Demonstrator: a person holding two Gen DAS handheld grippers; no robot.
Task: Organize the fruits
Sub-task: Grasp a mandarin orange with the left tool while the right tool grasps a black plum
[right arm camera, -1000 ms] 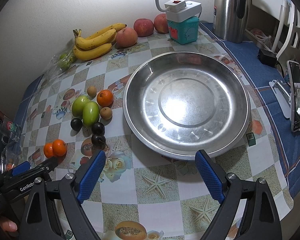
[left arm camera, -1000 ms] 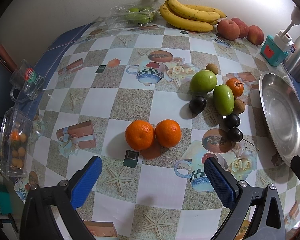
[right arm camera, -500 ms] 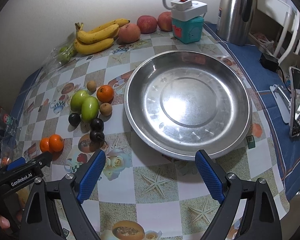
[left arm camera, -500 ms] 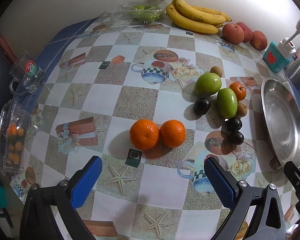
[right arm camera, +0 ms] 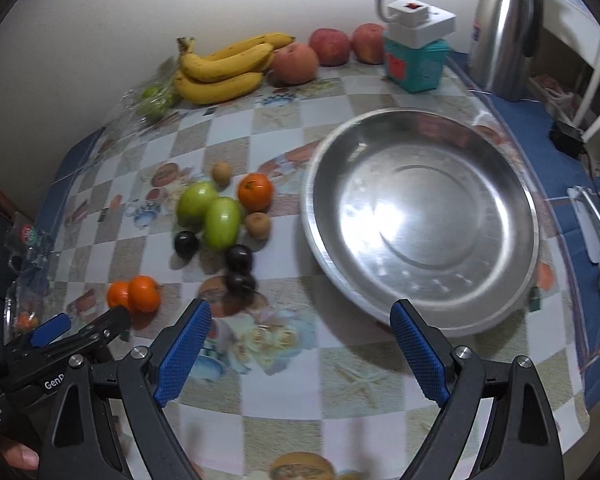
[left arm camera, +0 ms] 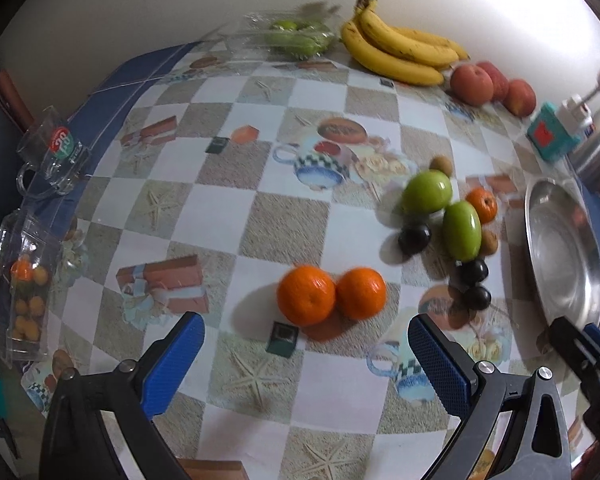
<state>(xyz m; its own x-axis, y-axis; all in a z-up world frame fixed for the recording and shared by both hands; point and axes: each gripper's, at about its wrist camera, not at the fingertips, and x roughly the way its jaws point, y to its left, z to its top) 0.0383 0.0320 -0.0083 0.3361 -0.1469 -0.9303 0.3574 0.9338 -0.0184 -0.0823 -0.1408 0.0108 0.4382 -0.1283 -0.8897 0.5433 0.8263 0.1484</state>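
Two oranges (left arm camera: 330, 294) lie side by side on the patterned tablecloth, just ahead of my open, empty left gripper (left arm camera: 306, 354). A cluster of two green fruits (left arm camera: 444, 208), a small orange (left arm camera: 482, 205), dark plums (left arm camera: 414, 237) and brown kiwis lies to the right. My right gripper (right arm camera: 300, 350) is open and empty above the cloth, between the cluster (right arm camera: 220, 216) and the empty steel bowl (right arm camera: 420, 216). Bananas (right arm camera: 224, 68) and three peaches (right arm camera: 328, 50) lie by the wall.
A teal box with a white adapter (right arm camera: 416, 56) and a steel thermos (right arm camera: 504, 28) stand at the back right. A glass mug (left arm camera: 56, 156) and a clear box of small fruit (left arm camera: 20, 288) sit at the table's left edge. A bag of green fruit (left arm camera: 296, 36) lies by the wall.
Both grippers have shifted forward and slightly left, so the fruit appears nearer. The jaws stay open. No fruit has moved.
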